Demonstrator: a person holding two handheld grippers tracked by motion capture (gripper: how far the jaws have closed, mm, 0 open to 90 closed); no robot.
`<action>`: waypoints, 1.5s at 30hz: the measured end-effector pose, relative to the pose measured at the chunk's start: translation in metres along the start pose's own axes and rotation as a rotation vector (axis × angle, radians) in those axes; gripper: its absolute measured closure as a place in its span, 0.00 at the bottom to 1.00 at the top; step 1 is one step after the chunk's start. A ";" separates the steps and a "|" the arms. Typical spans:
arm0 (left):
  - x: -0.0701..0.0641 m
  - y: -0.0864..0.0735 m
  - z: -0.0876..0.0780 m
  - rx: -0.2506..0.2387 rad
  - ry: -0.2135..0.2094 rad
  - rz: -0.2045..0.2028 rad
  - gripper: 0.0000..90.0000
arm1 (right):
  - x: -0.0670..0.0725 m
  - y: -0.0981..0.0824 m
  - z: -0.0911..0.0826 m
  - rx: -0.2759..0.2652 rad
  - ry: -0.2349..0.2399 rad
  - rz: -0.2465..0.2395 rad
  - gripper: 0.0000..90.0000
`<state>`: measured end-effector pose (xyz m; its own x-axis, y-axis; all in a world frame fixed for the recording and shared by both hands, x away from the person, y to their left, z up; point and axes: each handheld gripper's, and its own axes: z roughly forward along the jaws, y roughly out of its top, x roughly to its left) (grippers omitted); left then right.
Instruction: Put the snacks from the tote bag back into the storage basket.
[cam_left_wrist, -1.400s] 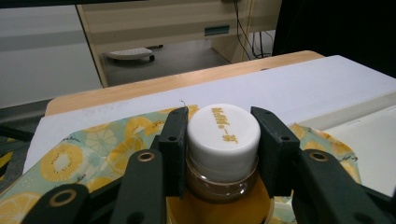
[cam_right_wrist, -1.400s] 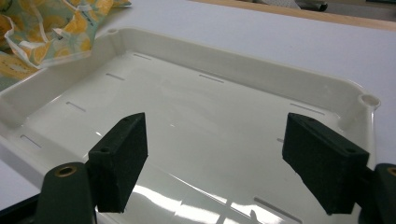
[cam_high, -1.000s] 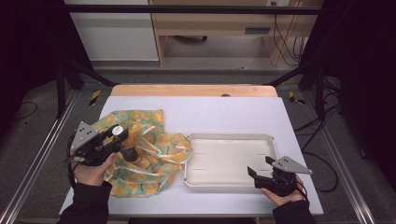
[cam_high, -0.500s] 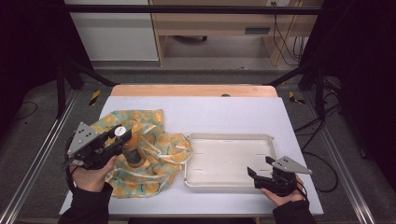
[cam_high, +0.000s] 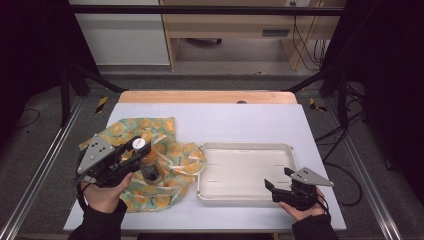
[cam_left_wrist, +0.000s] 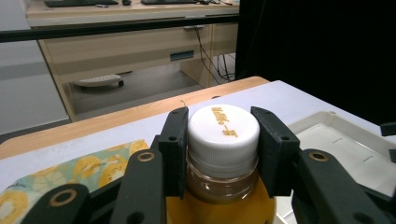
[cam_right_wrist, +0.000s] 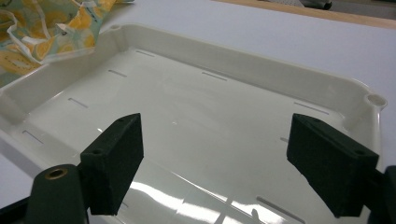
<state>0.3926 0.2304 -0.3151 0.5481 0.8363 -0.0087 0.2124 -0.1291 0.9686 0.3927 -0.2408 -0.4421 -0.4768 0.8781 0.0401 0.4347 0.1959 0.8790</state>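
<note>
A bottle (cam_left_wrist: 223, 128) with a white cap, amber liquid and an orange label is clamped at its neck between the pads of my left gripper (cam_left_wrist: 223, 154). In the high view my left gripper (cam_high: 137, 150) holds the bottle (cam_high: 149, 161) tilted above a crumpled cloth (cam_high: 125, 131) printed with orange slices. My right gripper (cam_high: 279, 179) rests over the near right corner of the white tray (cam_high: 245, 146), jaws wide apart. In the right gripper view nothing lies between the pads of that gripper (cam_right_wrist: 219, 158), and the bare tray (cam_right_wrist: 243, 58) floor is below them.
The cloth (cam_right_wrist: 42, 28) bunches against the tray's left rim. The white tabletop (cam_high: 225, 120) ends in a wooden strip (cam_high: 207, 97) at the far side. Metal frame rails run along both sides, and a desk (cam_left_wrist: 116, 46) stands beyond the table.
My left gripper has risen with the bottle and drifted slightly right over the cloth. The right gripper has stayed put.
</note>
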 end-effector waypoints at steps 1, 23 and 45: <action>-0.003 0.000 0.002 0.002 -0.005 0.005 0.65 | 0.000 0.000 0.000 0.000 -0.002 -0.001 0.21; -0.040 0.012 0.033 -0.007 -0.093 0.029 0.65 | 0.001 0.000 0.000 0.000 0.000 -0.011 0.21; -0.080 0.009 0.068 0.000 -0.148 0.058 0.65 | 0.001 0.000 0.000 -0.001 0.003 -0.012 0.21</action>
<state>0.4062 0.1262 -0.3227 0.6728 0.7397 0.0111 0.1764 -0.1750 0.9686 0.3926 -0.2403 -0.4422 -0.4843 0.8743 0.0312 0.4285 0.2060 0.8797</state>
